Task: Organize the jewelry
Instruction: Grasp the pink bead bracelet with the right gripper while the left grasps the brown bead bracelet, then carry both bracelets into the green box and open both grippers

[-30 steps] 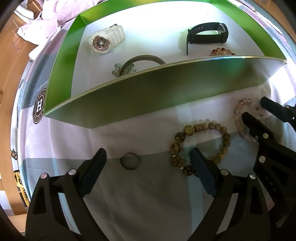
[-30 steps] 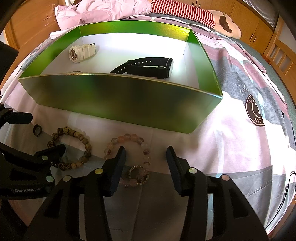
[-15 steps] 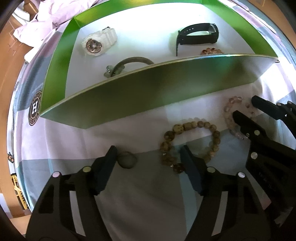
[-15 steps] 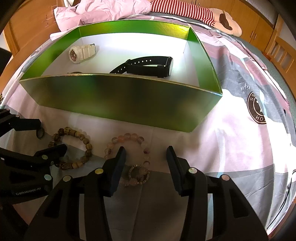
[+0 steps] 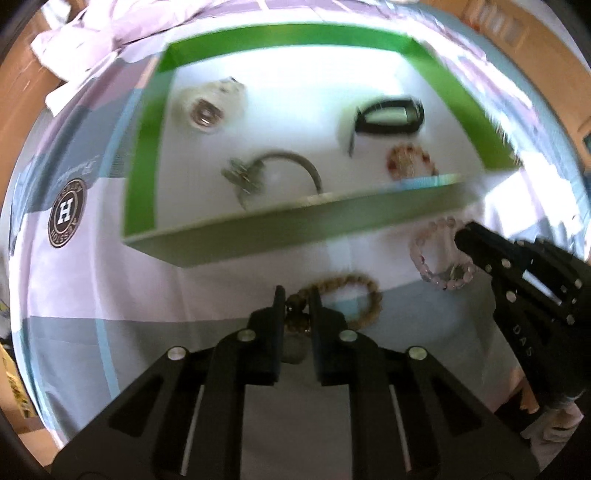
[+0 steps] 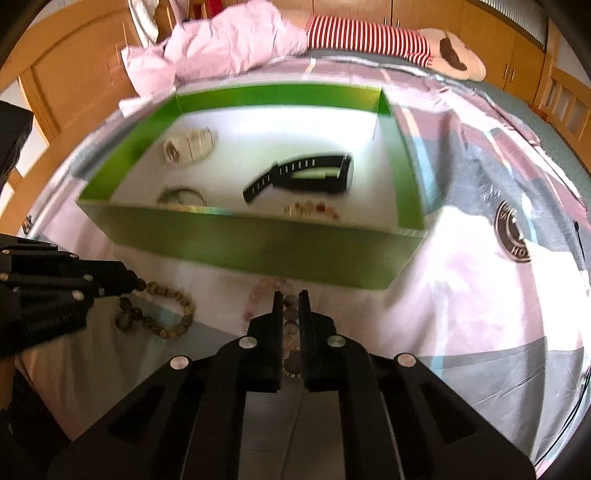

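Looking down both wrist cameras, I see my left gripper [image 5: 297, 295] with its jaws just closed and now pinching one end of the brown bead bracelet [image 5: 354, 291], whose loop trails off to the right over the grey and pink bedsheet [image 5: 110, 295]. My right gripper [image 6: 291, 297] has likewise just closed, its jaws clamping the pink bead bracelet [image 6: 269, 286]; beads sit squeezed in the narrow slot between the pads, and the rest of the loop lies on the sheet just short of the box. In the left view that pink bracelet [image 5: 439, 258] hangs off the tip of the right gripper [image 5: 467, 236] near the right end of the box. The green box [image 6: 236, 243] sits just beyond both grippers, its near wall close to the bracelets. On its white floor I can make out a white watch [image 6: 188, 146] at the far left, a black watch [image 6: 314, 177] toward the right, a thin bangle [image 6: 181, 195] near the front left, and a small reddish bead bracelet [image 6: 314, 210] near the front right. Both views are smeared, so finer detail is lost. At the far end of the bed lie a crumpled pink cloth [image 6: 221, 48] and a red-and-white striped item [image 6: 369, 35], with wooden cabinets [image 6: 74, 85] behind.
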### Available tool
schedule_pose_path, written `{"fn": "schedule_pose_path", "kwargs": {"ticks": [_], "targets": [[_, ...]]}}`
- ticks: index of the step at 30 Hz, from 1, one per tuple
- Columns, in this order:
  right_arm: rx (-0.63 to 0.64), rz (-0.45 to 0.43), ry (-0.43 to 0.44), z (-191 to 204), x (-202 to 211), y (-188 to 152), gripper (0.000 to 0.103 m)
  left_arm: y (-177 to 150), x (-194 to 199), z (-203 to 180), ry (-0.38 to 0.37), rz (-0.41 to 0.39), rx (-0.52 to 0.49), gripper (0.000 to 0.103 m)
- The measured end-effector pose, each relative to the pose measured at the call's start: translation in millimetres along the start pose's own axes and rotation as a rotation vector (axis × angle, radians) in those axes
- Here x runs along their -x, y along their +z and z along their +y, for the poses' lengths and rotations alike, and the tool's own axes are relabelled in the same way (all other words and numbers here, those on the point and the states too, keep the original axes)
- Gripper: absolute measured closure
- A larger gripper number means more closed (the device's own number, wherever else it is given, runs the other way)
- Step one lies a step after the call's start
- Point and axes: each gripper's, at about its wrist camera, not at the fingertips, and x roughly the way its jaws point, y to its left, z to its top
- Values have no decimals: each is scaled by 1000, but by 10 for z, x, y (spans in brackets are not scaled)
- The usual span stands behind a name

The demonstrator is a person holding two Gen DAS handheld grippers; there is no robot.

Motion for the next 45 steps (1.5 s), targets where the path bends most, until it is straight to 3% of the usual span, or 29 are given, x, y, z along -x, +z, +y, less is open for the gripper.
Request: {"fn": "schedule_pose_path", "kwargs": {"ticks": [7, 12, 18, 26, 29, 33, 34, 35, 36, 37, 38, 40, 43, 45], "targets": [[4, -37, 10, 20, 129, 20, 95, 52, 169, 285, -30, -38, 63, 90], [10, -76, 41, 92, 299, 85, 95, -84, 468, 66, -78, -94, 35, 90], [13, -177, 96, 192, 638, 291, 95, -79, 783, -15, -139, -199, 0, 90], [-7, -260, 80, 80, 682, 714, 95, 314, 1139, 73, -141, -414, 44, 90], [-22, -232, 37, -8, 451, 820, 95, 519, 962, 143, -67, -394, 62, 90], [-34, -160, 0, -113, 109, 797, 94, 662, 638, 266, -61, -324, 88, 90], [-33, -145, -5, -128, 67, 779, 87, 672, 550, 294, -42, -307, 91, 90], [-37, -138, -2, -133, 57, 766, 73, 671, 511, 314, -24, -299, 91, 84], [-46, -139, 15, -150, 74, 753, 66, 667, 485, 332, -11, -290, 89, 70], [-54, -147, 33, -165, 118, 745, 58, 661, 482, 350, -2, -285, 88, 63], [-57, -153, 44, -173, 166, 727, 57, 634, 486, 371, 0, -291, 92, 57], [-45, -161, 59, -172, 294, 677, 57, 573, 528, 388, -4, -295, 92, 55], [-50, -159, 80, -195, 441, 535, 47, 389, 585, 359, -42, -267, 76, 44], [-64, -126, 96, -214, 465, 428, 44, 233, 566, 279, -24, -232, 56, 39]]}}
